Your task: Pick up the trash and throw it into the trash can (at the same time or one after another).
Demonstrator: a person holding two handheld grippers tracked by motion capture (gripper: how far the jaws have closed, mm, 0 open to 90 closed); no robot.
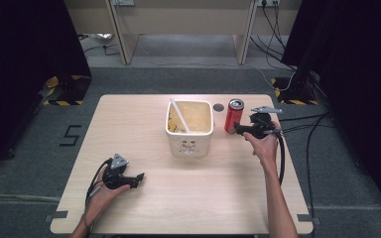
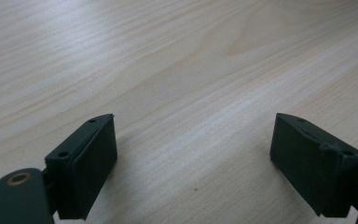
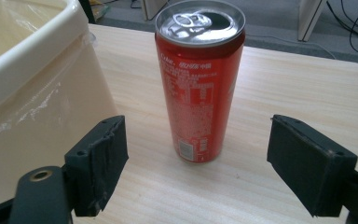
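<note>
A red drink can stands upright on the wooden table, just right of a cream square bin. In the right gripper view the can has an opened top and stands a little ahead of the jaws, apart from both. My right gripper is open, pointing at the can from the right. My left gripper is open near the table's front left, with bare wood between its jaws.
The bin is lined with a clear bag and a white stick leans inside it. A small dark round spot lies behind the can. Cables trail off the table's right side.
</note>
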